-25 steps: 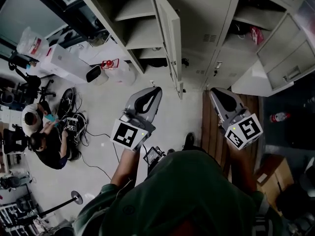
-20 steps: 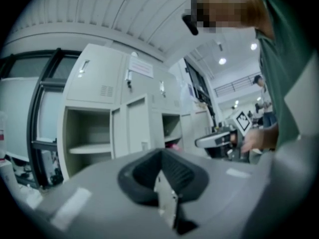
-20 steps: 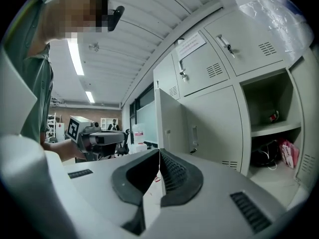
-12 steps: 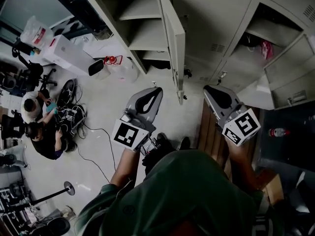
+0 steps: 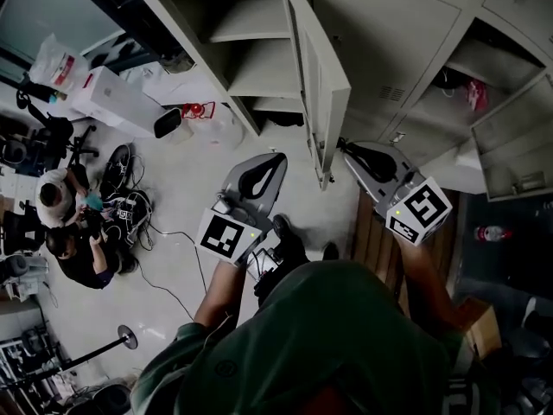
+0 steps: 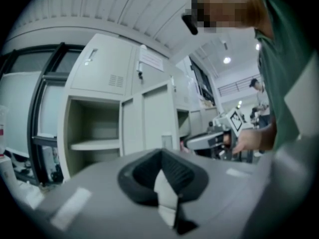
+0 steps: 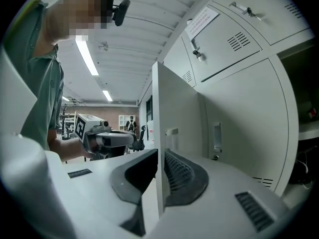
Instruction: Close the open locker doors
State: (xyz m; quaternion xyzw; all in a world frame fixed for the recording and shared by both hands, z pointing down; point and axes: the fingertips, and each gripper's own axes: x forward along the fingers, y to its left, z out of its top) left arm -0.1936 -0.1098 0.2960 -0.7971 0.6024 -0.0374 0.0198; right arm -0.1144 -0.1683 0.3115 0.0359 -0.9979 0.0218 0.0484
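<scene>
- The open compartment (image 5: 251,59) at the far left is seen with bare shelves. Only a dark shape on its lowest level can be made out, too small to be named.
- The left hand-held gripper (image 5: 266,169) is held clenched on nothing, low in front of that compartment and apart from the door.
- The locker door (image 5: 324,89) is found swung wide, standing edge-on between the open compartment and the shut lockers beside it.
- The right hand-held gripper (image 7: 158,178) is clamped on the door's free edge, with one pad laid on each face.
- The step in hand is judged to be the swinging of this door shut.
- The door would best be led along its arc toward the left compartment, not pushed straight, with the grip kept near the free edge.
- The pads should be released before the edge meets the frame, so that nothing is pinched, and the last of the travel pressed home flat.
- Further right, more compartments (image 5: 467,59) are shown open, with a second door (image 5: 518,137) ajar. A pink item (image 5: 473,93) and something dark beside it are stored inside.
</scene>
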